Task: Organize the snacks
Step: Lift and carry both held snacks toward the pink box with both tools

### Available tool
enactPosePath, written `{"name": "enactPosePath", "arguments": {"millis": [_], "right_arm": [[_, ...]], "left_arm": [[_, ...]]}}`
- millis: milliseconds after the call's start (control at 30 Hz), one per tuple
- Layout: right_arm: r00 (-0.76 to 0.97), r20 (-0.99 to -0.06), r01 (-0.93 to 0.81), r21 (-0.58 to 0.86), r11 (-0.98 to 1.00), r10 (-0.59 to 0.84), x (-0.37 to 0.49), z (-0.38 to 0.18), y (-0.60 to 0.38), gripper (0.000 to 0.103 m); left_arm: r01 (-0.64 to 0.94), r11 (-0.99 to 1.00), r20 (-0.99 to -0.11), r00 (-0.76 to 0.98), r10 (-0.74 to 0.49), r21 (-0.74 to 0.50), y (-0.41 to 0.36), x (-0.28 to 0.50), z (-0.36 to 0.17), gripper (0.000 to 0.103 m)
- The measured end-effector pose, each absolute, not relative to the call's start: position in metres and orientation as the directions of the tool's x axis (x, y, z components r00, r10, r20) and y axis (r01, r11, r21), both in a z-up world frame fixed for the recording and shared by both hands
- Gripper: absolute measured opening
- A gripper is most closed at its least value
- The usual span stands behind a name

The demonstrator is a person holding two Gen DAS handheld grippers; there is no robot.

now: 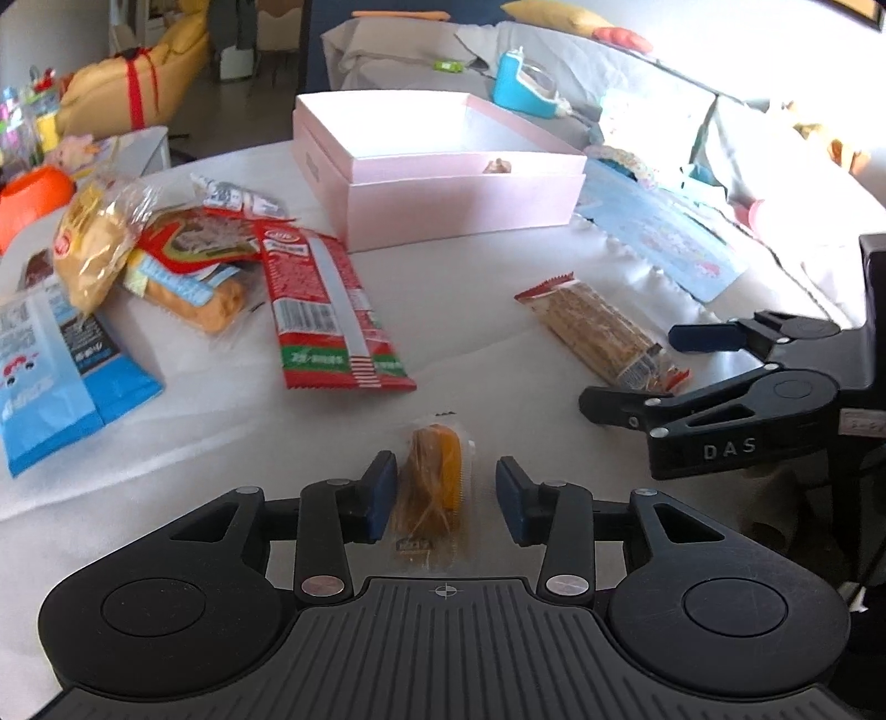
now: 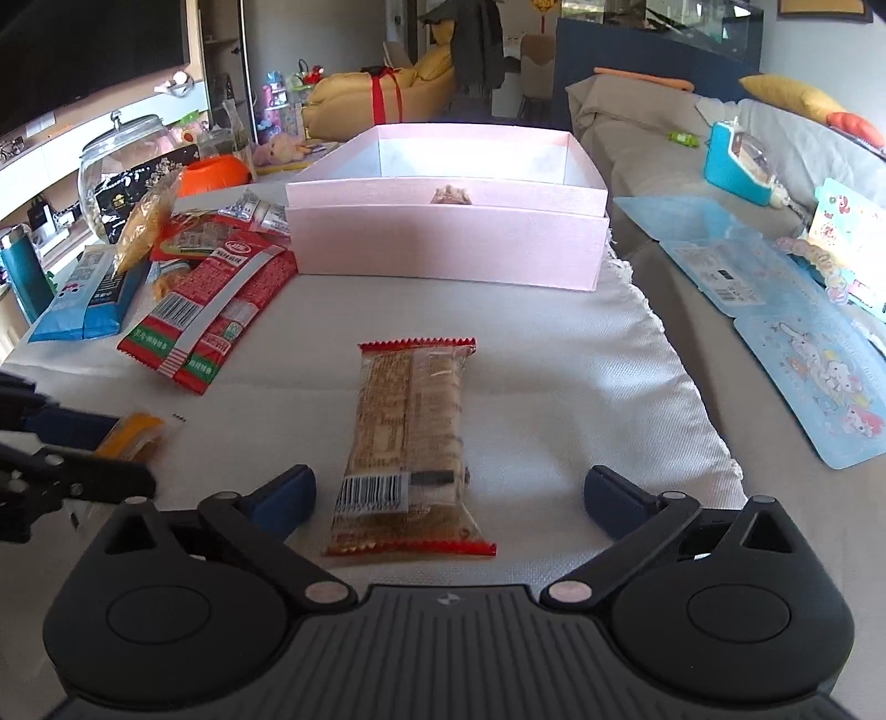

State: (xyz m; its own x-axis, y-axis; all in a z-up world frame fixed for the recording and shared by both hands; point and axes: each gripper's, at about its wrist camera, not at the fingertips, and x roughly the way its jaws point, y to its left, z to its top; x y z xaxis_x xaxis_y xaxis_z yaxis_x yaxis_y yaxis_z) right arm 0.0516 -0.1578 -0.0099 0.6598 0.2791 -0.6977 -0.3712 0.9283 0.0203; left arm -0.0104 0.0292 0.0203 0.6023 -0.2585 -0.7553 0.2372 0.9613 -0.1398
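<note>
L gripper part-open round orange snack; R gripper wide, holding nothing; pink box w/ one small snack.

Living room, daylit; strong light falls from the right and washes out the grey sofa cover. White woven cloth covers the table. A yellow cushion rests on the sofa back. Dark blue cabinet stands behind the sofa. A dark television screen hangs at left above a shelf bearing a glass jar. A yellow beanbag sits far back
</note>
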Motion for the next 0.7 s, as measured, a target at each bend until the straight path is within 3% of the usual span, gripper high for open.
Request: {"name": "enactPosePath", "arguments": {"millis": [400,600,700], "right_arm": [[0.655,-0.687,-0.398,0.04,0.917,0.314,0.037,-0.01,-0.168,0.103],[0.631,-0.681,-0.401,0.124,0.908,0.372,0.042,-0.006,-0.18,0.103],[0.608,-0.699,-0.404,0.138,0.904,0.378,0.05,0.0,-0.177,0.098]], "left_arm": [[0.22,0.965,-0.743,0.62,-0.252,-0.144,0.029,-0.016,0.019,0.047],[0.214,0.964,-0.747,0.613,-0.258,-0.158,0.031,-0.021,0.02,0.047],[0.219,0.962,-0.752,0.604,-0.265,-0.163,0.033,-0.023,0.021,0.047]]}}
